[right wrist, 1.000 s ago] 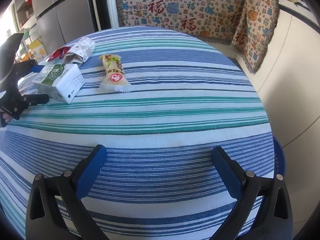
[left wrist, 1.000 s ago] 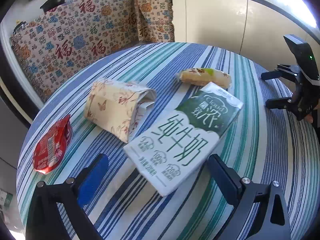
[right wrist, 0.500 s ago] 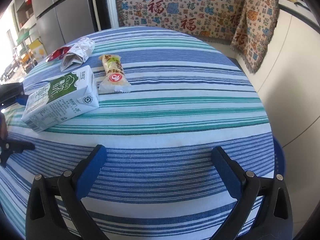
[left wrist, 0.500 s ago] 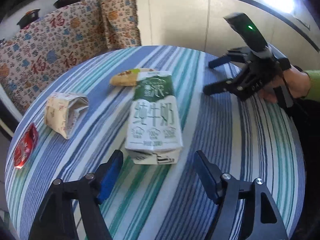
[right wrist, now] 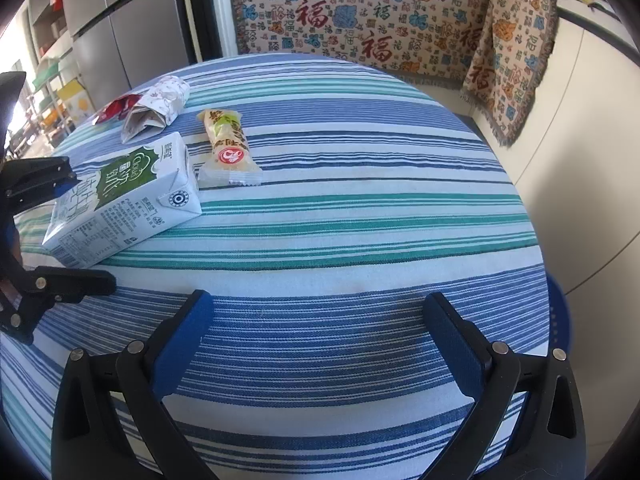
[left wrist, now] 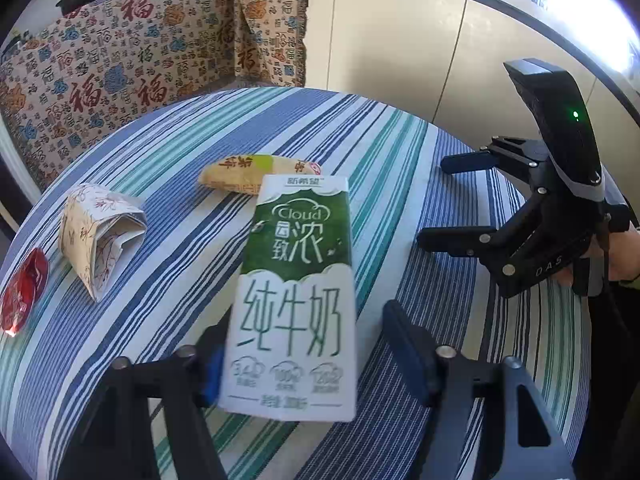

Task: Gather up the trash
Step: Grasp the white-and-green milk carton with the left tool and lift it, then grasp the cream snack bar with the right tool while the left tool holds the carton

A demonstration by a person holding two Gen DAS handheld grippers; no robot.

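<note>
A green and white milk carton [left wrist: 296, 280] lies flat on the striped round table [right wrist: 360, 220]. My left gripper [left wrist: 304, 328] straddles its near end and its jaws are closing. The left pad is at the carton's side; the right finger [left wrist: 404, 344] still stands apart from it. The right wrist view shows the same carton [right wrist: 120, 196] between the left gripper's [right wrist: 86, 224] fingers. My right gripper [right wrist: 318, 300] is open over bare cloth near the table's edge. A yellow snack wrapper [left wrist: 256, 172], a folded patterned paper pack [left wrist: 100, 232] and a red wrapper [left wrist: 24, 296] lie beyond the carton.
A patterned cloth [right wrist: 360, 20] covers the seat behind the table. A grey fridge [right wrist: 120, 20] stands at the far left and a white cabinet front [left wrist: 400, 60] runs along the right. Something blue [right wrist: 560, 320] shows below the table's right rim.
The left gripper has come up to the carton and its jaws have narrowed, so the carton's end now lies between them. The right gripper has stayed still.
</note>
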